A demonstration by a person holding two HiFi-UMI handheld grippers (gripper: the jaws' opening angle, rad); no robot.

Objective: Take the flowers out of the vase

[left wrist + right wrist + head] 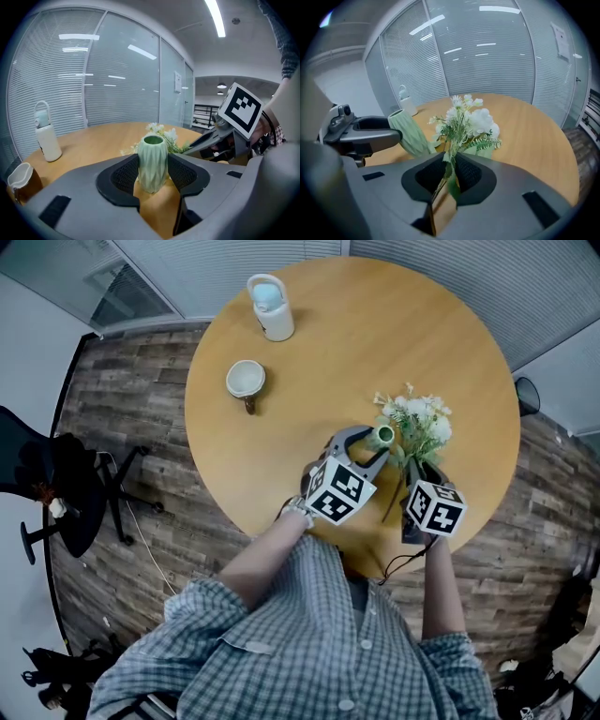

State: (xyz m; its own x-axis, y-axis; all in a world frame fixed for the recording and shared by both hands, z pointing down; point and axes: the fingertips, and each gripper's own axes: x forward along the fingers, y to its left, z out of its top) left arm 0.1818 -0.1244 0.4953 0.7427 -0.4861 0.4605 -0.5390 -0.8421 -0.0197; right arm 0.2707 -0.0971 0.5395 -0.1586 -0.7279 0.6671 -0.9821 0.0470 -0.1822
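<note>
The ribbed pale-green vase (384,435) stands upright on the round wooden table (328,343), and its mouth is empty in the left gripper view. My left gripper (375,446) clasps the vase (152,161) from both sides, pads against its wall. The bunch of white flowers with green leaves (419,423) is outside the vase, just to its right and low over the table. My right gripper (417,472) is shut on the stems (449,171), with the blooms (471,119) sticking out ahead of its jaws. In the right gripper view the vase (407,132) leans at the left.
A white bottle with a handle (270,307) stands at the table's far side and a cream cup (246,381) sits nearer the left edge. A black office chair (56,493) stands on the wooden floor at the left. Glass walls with blinds surround the table.
</note>
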